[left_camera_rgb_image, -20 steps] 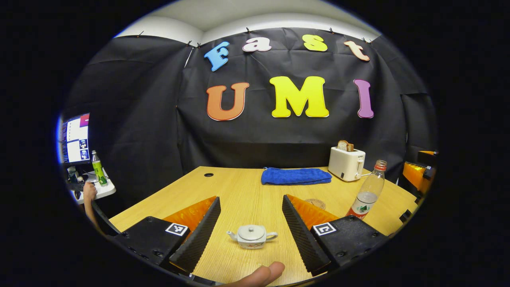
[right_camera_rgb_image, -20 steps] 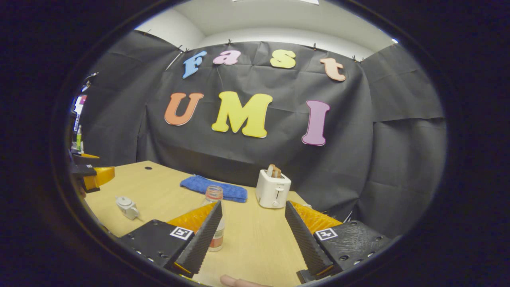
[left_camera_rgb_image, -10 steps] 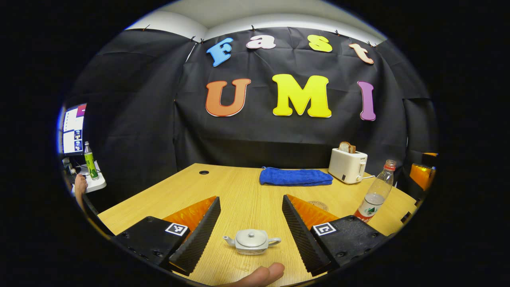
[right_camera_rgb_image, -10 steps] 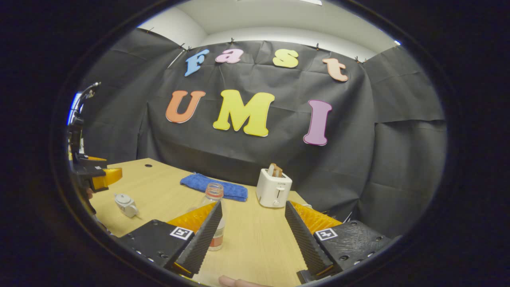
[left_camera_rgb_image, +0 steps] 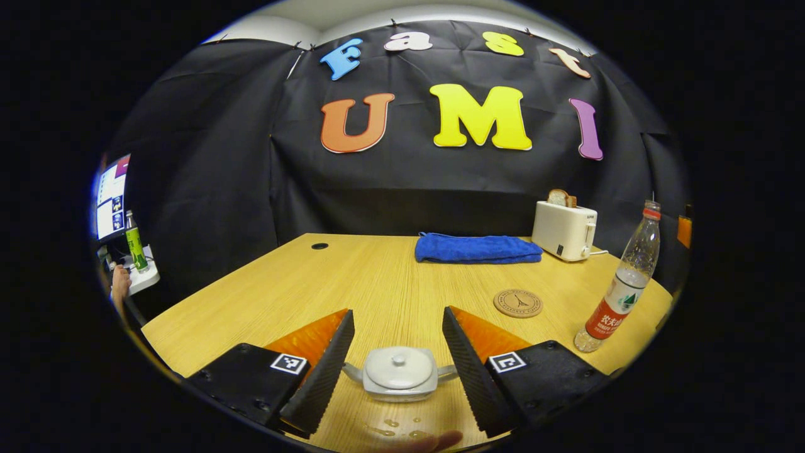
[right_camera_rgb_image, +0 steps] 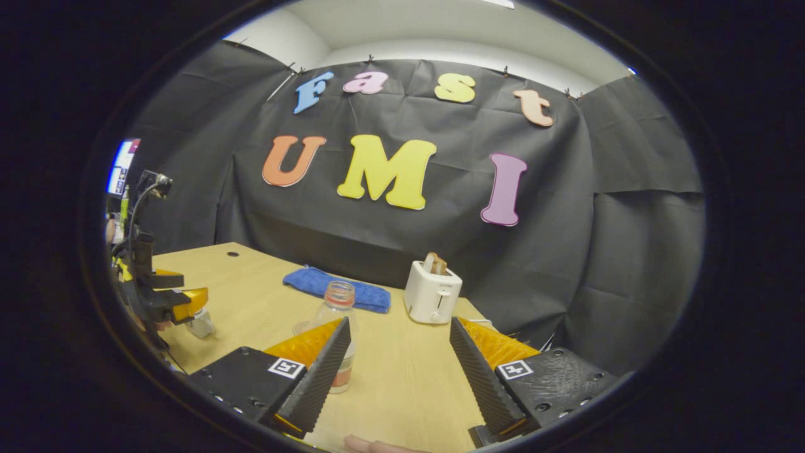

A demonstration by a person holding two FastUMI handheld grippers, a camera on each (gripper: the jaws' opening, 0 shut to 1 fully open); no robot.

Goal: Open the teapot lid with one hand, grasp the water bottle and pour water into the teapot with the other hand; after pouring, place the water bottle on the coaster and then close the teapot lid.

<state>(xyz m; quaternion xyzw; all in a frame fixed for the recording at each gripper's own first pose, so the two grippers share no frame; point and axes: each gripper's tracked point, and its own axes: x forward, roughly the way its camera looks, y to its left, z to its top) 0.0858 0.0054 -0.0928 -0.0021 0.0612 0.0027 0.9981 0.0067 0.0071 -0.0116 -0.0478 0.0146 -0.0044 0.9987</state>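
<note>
Lowered since before, the left gripper (left_camera_rgb_image: 397,352) now has its wide jaws flanking the teapot (left_camera_rgb_image: 400,374), lid on, bottom centre. Coaster (left_camera_rgb_image: 517,302), towel (left_camera_rgb_image: 476,248) and toaster (left_camera_rgb_image: 564,230) lie behind. Right gripper (right_camera_rgb_image: 399,362), jaws wide, stands by the bottle (right_camera_rgb_image: 338,331), lower centre.

One teapot (left_camera_rgb_image: 400,374), one water bottle (left_camera_rgb_image: 622,286), one coaster (left_camera_rgb_image: 517,302)

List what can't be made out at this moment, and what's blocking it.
- Teapot, left gripper view: spout and handle ends hidden behind the left gripper fingers. In the right gripper view, the left gripper covers most of it.
- Water bottle, right gripper view: lower left side hidden behind a right gripper finger.
- Coaster: its design is too small to read.
</note>
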